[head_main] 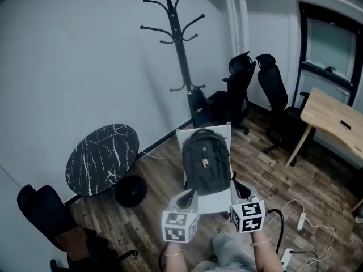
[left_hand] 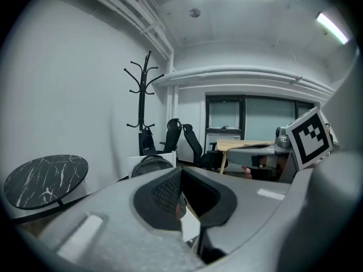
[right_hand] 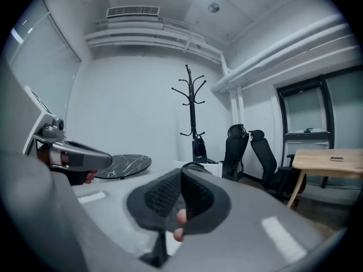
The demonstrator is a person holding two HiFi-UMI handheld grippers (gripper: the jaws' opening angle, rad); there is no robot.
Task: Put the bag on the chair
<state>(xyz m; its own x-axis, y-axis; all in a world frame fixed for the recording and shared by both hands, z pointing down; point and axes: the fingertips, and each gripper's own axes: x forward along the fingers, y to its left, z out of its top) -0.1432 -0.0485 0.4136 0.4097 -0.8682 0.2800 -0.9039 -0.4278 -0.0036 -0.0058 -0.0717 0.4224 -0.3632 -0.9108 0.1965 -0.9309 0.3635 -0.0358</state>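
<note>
The bag [head_main: 206, 162], a dark grey backpack, stands upright on the seat of the white chair [head_main: 218, 201] at the lower middle of the head view, its back resting against the chair's backrest, with a small tag on its front pocket. Below it, near the bottom edge of the frame, the left gripper [head_main: 186, 199] and the right gripper [head_main: 241, 190] sit side by side, each with its marker cube facing up. Their tips are close to the front of the chair, on either side of the bag's base and not touching it. In the left gripper view and the right gripper view, both pairs of jaws are closed together with nothing between them. To the left of the chair is a round black marble-patterned table [head_main: 102, 158], with a round black stool [head_main: 131, 190] just beside it on the wooden floor [head_main: 164, 174]. A black coat stand [head_main: 180, 44] rises at the upper middle against the white wall, with a dark bag [head_main: 199, 108] at its foot. To the right are two black office chairs [head_main: 266, 92] and, at the right edge, a wooden desk [head_main: 334, 120]. White cables and a power strip [head_main: 300, 221] lie at the lower right.
</note>
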